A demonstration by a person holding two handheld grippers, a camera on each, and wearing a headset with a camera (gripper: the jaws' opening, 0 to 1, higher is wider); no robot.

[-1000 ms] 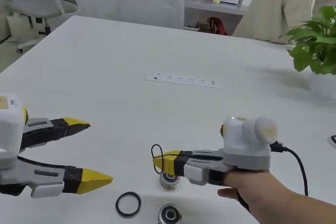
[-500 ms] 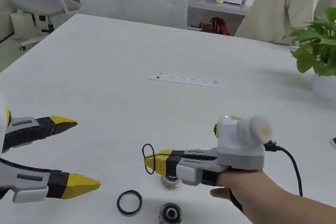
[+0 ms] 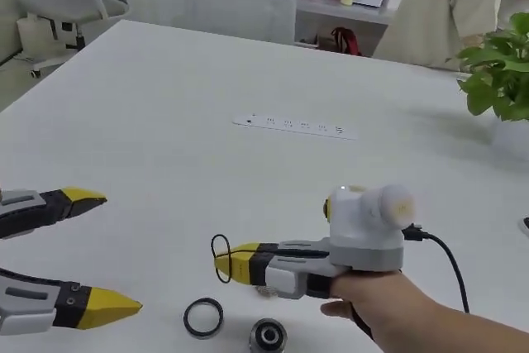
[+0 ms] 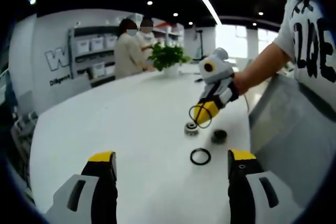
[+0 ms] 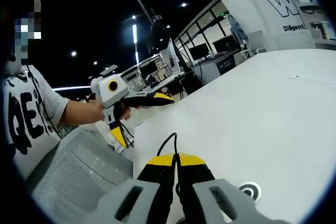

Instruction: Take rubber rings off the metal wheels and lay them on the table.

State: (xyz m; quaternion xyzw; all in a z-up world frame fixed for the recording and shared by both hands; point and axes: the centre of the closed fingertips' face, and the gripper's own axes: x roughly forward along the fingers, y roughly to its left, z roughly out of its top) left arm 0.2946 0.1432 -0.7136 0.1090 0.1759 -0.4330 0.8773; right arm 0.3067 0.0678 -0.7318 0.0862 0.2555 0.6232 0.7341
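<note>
At the left, the left gripper (image 3: 120,254) hovers above the counter (image 3: 165,105) with its jaws wide apart and nothing between them. In the left gripper view its two yellow tips frame the work. A little to the right of it, one rubber ring (image 3: 202,318) lies flat on the counter, free of any wheel. Just beside this ring, on the right, stands a metal wheel (image 3: 268,336) with a dark middle (I cannot tell if a ring is around it). A second wheel (image 4: 191,128) stands close behind it, partly under the right gripper in the head view. The right gripper (image 3: 220,264) is closed tight on a second rubber ring (image 3: 220,246). This ring stands out from the tips as a thin loop, clear above the wheels and not yet laid down.

The ring looks very light, thin and soft, and it bends to an oval in the pinch. I think it will not break, but it may cling to the jaw or spring away when it is let go. It is therefore better to bring it low to the counter before opening. A ring on a wheel should be pinched at its outer edge, where the rubber stands out from the metal. The wheel is small and may slide on the smooth counter, so the other gripper should hold it.
</note>
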